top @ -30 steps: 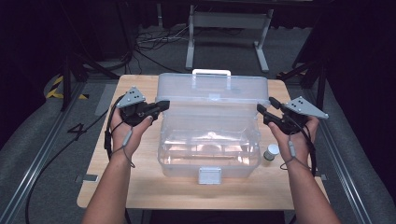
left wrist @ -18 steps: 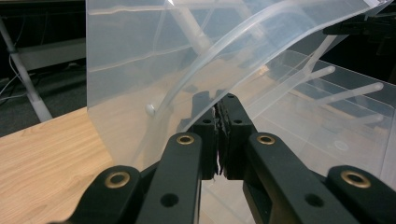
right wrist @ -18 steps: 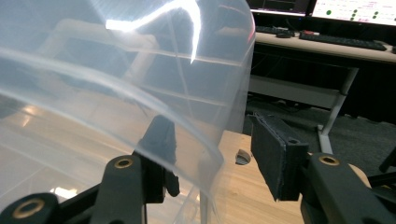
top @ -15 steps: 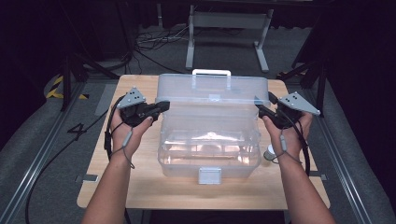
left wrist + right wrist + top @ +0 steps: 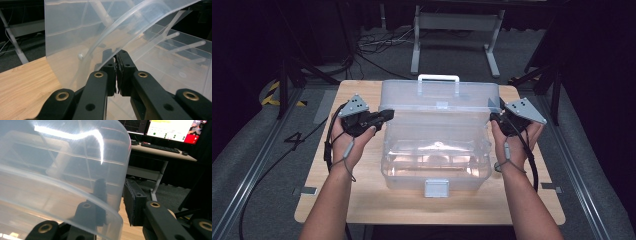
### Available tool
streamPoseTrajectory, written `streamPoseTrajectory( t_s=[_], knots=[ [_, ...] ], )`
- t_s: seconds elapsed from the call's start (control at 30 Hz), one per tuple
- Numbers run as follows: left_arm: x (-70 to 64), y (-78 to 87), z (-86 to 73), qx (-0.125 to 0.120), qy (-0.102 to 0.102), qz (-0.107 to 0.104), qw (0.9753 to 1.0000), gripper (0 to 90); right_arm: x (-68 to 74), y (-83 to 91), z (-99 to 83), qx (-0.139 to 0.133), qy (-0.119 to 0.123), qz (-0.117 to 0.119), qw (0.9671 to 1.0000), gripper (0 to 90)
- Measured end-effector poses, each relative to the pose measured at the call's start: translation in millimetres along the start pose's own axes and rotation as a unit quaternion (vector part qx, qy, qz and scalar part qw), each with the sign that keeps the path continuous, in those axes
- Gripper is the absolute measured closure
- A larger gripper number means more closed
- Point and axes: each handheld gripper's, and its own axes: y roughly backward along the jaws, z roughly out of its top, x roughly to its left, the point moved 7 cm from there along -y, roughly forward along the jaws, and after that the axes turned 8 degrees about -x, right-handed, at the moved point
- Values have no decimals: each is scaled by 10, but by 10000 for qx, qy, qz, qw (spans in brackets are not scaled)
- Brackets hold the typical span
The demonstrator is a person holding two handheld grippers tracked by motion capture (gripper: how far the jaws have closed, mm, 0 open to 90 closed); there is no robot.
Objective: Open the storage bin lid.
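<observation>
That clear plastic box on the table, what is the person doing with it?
A person holds a gripper in each hand and works on the box's lid, which stands raised over the clear box on the wooden table. The left gripper is pinched shut on the lid's left edge. The right gripper has the lid's right edge between its jaws, not closed.

- The left gripper (image 5: 382,116) sits at the left in the high view, held in the person's left hand (image 5: 349,140), palm up, with the forearm rising from the bottom edge.
- In the left gripper view its black jaws press almost together, with a thin clear edge pinched between the pads.
- The right gripper (image 5: 497,116) mirrors it, cradled in the right hand (image 5: 512,142).
- In the right gripper view its jaws stand apart, one on either side of a clear wall.
</observation>
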Motion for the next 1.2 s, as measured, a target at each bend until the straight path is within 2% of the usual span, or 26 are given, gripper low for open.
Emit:
streamPoseTrajectory(
  t_s=[0.17,0.2,0.3,0.4,0.47,0.67,0.77,0.87,1.2],
  knots=[
    [7,38,-9,33,-53,-26,10000,830,5,-17,5,-31,-64,-113,9999,742],
    [9,59,-13,50,-66,-29,10000,822,24,-27,10,-98,50,-229,9997,738],
    [2,82,-26,86,-70,-57,9999,815,31,-38,15,-157,88,-290,9994,739],
    [12,115,-61,182,-131,-73,9997,782,8,-65,19,-160,-72,-261,9995,750],
    [26,129,-75,223,-174,-54,9996,769,1,-70,21,-147,-83,-248,9995,751],
    [70,194,-118,280,-106,41,9995,732,-17,-109,38,-117,-136,-234,9996,754],
    [96,222,-140,313,-82,80,9994,712,-21,-143,67,-135,-32,-265,9996,751],
    [123,247,-166,349,-59,133,9993,704,-19,-157,85,-179,-38,-277,9994,743],
    [275,345,-315,470,169,353,9981,686,-81,-245,91,-54,-27,-319,9995,820]
  ],
)
